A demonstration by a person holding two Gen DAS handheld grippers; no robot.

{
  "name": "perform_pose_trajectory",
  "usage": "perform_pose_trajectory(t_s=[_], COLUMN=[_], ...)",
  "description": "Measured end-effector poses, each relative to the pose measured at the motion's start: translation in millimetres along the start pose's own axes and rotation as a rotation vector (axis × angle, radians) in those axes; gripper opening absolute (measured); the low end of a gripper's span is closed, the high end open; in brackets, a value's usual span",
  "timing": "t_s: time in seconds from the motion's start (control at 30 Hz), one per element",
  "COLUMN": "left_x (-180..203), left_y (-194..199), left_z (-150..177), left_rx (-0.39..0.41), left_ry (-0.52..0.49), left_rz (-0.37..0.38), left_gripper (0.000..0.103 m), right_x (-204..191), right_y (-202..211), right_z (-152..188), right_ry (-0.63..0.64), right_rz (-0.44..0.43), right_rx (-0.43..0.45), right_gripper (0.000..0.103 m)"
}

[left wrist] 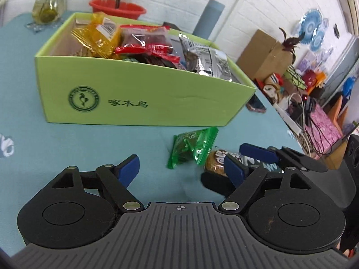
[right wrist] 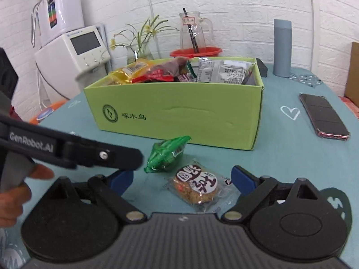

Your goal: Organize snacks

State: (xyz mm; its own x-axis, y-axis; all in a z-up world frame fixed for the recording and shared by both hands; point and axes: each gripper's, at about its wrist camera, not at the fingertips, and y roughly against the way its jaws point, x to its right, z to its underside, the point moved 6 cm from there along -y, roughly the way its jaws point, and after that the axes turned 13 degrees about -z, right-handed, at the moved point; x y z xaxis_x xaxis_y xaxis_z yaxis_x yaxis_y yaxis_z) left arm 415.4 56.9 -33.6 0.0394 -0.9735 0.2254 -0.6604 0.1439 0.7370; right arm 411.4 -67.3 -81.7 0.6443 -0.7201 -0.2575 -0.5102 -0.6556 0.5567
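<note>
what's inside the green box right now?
The green box holds piled snack packets: a yellow one, red ones and silver-grey ones. Whatever lies under the pile, and the box floor, is covered.

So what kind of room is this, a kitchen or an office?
Probably a lived-in home room, not a lab: a cloth-covered table holding a snack box, a flower vase, and a countertop water dispenser beside it.
</note>
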Motion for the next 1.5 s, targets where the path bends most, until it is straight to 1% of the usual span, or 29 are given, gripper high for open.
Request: perform_pose_trajectory(t_s=[0.07, 0.13, 0.17, 0.23, 0.27, 0.3, 0.33, 0.43, 0.53, 0.73, 0.83, 0.87, 0.93, 1.0, 1.1, 1.17, 1.23, 1.27, 1.33, 1.4, 1.5], left_x=[6, 12, 16, 20, 22, 23, 23, 13, -1, -29, -39, -41, -45, -45, -45, -43, -40, -39, -36, -36, -35], left_y=[-9, -21, -28, -42, -47, -48, -47, -36, -17, 34, 51, 54, 58, 60, 60, 59, 58, 57, 57, 57, 57], left_z=[-8, -15, -17, -19, -19, -18, -18, -9, 8, 58, 74, 77, 80, 82, 83, 83, 83, 83, 84, 86, 87], left_rx=[0.011, 0.002, -0.007, -0.035, -0.034, -0.025, -0.022, -0.038, -0.032, -0.01, 0.004, 0.012, 0.023, 0.029, 0.037, 0.037, 0.041, 0.043, 0.046, 0.052, 0.057], left_ry=[-0.028, -0.06, -0.079, -0.104, -0.117, -0.135, -0.148, -0.13, -0.128, -0.108, -0.109, -0.112, -0.116, -0.118, -0.123, -0.13, -0.146, -0.151, -0.156, -0.162, -0.169], left_rz=[-0.008, -0.027, -0.028, -0.033, -0.039, -0.061, -0.074, -0.073, -0.097, -0.122, -0.124, -0.129, -0.141, -0.153, -0.157, -0.17, -0.192, -0.203, -0.22, -0.229, -0.234], left_gripper=[0.068, 0.065, 0.061, 0.05, 0.043, 0.03, 0.03, 0.028, 0.029, 0.029, 0.029, 0.031, 0.031, 0.032, 0.032, 0.033, 0.032, 0.03, 0.03, 0.03, 0.03], right_x=[1, 1, 1, 3, 5, 9, 13, 19, 12, -24, -53, -60, -66, -65, -53, -38, -24, -19, -13, -14, -17], right_y=[-10, -17, -17, -15, -14, -11, -8, 3, 17, 40, 45, 45, 44, 44, 41, 29, 12, 3, -12, -18, -18], right_z=[0, 0, 2, 5, 5, 6, 7, 8, 12, 28, 41, 44, 45, 42, 27, 19, 14, 13, 16, 18, 19], right_ry=[0.012, 0.017, 0.024, 0.026, 0.016, -0.004, -0.027, -0.085, -0.098, -0.081, -0.024, -0.004, 0.032, 0.047, 0.083, 0.075, 0.064, 0.049, 0.027, 0.049, 0.044], right_rz=[-0.021, -0.037, -0.034, -0.027, -0.024, -0.021, -0.022, -0.023, -0.027, -0.052, -0.085, -0.074, -0.027, 0.019, 0.084, 0.119, 0.115, 0.119, 0.111, 0.134, 0.129], right_rx=[-0.018, -0.037, -0.04, -0.038, -0.036, -0.029, -0.019, 0.01, 0.035, 0.051, 0.026, 0.017, -0.002, -0.005, 0.008, -0.026, -0.051, -0.074, -0.109, -0.112, -0.107], right_gripper=[0.093, 0.093, 0.093, 0.093, 0.093, 0.093, 0.093, 0.093, 0.093, 0.093, 0.093, 0.093, 0.093, 0.093, 0.093, 0.093, 0.093, 0.093, 0.093, 0.094, 0.094])
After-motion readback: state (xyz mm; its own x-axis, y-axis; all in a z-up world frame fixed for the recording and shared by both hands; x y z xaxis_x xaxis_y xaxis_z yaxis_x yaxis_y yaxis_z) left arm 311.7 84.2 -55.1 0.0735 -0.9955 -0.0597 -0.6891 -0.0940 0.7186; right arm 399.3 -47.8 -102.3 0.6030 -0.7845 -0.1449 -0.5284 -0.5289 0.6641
